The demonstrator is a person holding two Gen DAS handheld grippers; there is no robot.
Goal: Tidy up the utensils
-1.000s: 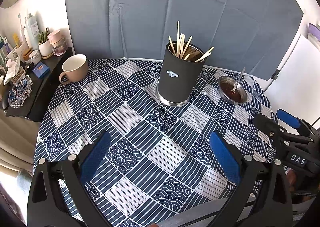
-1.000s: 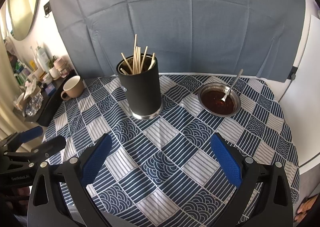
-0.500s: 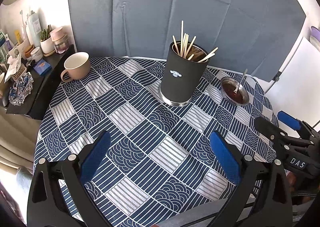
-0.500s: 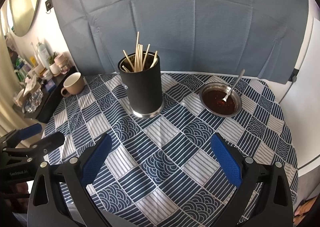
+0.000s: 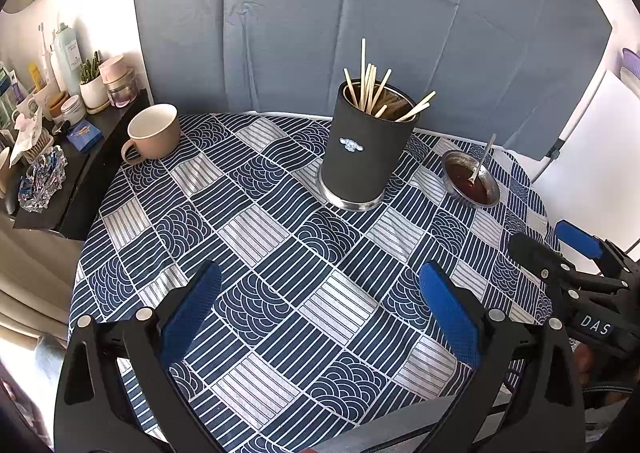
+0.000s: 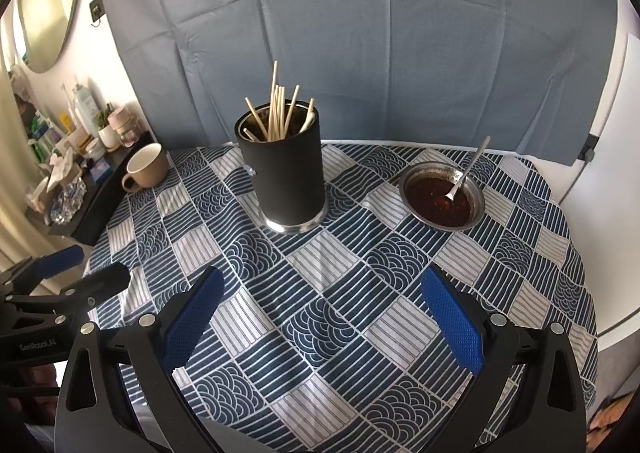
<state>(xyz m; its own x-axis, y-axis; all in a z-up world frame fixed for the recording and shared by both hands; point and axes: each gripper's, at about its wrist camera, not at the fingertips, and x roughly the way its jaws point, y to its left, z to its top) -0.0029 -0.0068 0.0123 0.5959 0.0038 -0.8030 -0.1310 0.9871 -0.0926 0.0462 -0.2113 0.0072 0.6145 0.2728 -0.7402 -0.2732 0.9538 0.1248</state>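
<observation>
- Over the near edge of the table [image 6: 560, 253], the right gripper [image 6: 320, 317] hangs with its jaws spread wide and nothing between them; its blue pads [image 6: 452, 321] frame only bare cloth.
- Beside it, the left gripper [image 5: 316, 309] is also released and empty, above the near left part of the table.
- From the right gripper, the spoon [image 6: 468, 169] lies ahead and to the right, well apart, with its bowl end down in the dish [image 6: 478, 209] of dark sauce.
- The long axis of the spoon is tilted: the handle rises up and away to the right, over the far rim of the dish.
- The holder [image 6: 286, 173] stands upright ahead and a little to the left, between the dish and the mug [image 6: 146, 167], with chopsticks [image 6: 276, 109] already sticking out of it.
- In the left view, the dish is far to the right, behind the holder line, so the right gripper is judged the nearer one for the spoon.
- The coming move probably turns on this: the jaws must meet the raised handle across its thin axis, then carry it left to the holder.
- The spoon may drip sauce on the cloth, and the dish looks light enough to shift if the handle is pulled sideways.
</observation>
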